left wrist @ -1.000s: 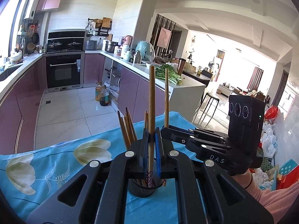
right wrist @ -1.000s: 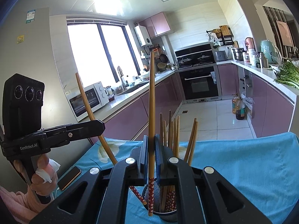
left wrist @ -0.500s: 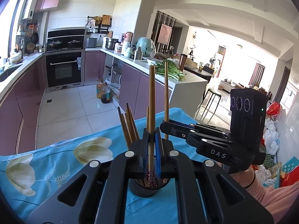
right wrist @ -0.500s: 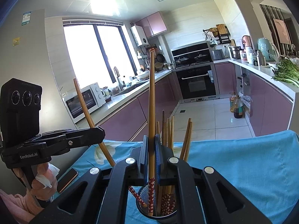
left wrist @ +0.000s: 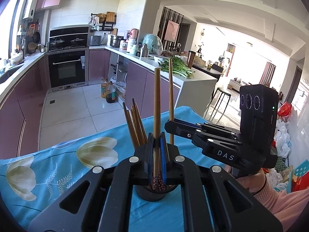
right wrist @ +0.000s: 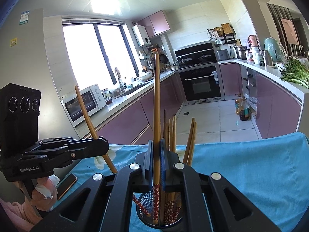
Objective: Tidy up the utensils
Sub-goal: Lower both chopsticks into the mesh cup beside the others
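Blue tablecloth (left wrist: pixel 58 170) — both jaws clamp chopsticks over holder (right wrist: pixel 160 212).

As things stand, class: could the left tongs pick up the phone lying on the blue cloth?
Probably not yet. The left tongs are shut on a chopstick whose tip is over the black mesh holder. The phone lies apart, uncovered, so they must release first.

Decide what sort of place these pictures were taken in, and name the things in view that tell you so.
A home kitchen, most likely: a built-in oven under a stove, a microwave on the counter, and green vegetables on the worktop.
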Available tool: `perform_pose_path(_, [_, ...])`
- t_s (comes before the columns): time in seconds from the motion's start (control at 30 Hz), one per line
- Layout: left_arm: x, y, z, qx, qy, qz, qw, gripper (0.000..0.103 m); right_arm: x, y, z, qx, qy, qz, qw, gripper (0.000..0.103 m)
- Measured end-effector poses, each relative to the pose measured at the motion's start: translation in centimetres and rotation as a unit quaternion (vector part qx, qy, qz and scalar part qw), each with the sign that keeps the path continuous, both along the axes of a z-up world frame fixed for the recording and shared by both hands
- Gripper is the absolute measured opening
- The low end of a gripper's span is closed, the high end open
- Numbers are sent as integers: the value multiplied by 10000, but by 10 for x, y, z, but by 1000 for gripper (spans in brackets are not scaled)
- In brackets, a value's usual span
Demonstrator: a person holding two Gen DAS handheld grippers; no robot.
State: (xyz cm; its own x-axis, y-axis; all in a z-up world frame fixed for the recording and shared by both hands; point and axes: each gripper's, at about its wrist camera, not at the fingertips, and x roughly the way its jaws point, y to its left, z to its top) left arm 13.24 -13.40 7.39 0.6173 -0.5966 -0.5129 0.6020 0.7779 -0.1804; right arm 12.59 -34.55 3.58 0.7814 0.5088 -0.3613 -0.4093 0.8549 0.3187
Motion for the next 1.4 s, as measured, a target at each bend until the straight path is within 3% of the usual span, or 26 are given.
perform_pose_path(1.4, [13,-13,-13,222,277,55,9994,7,8,4,-25,-133,140,-97,9998,6])
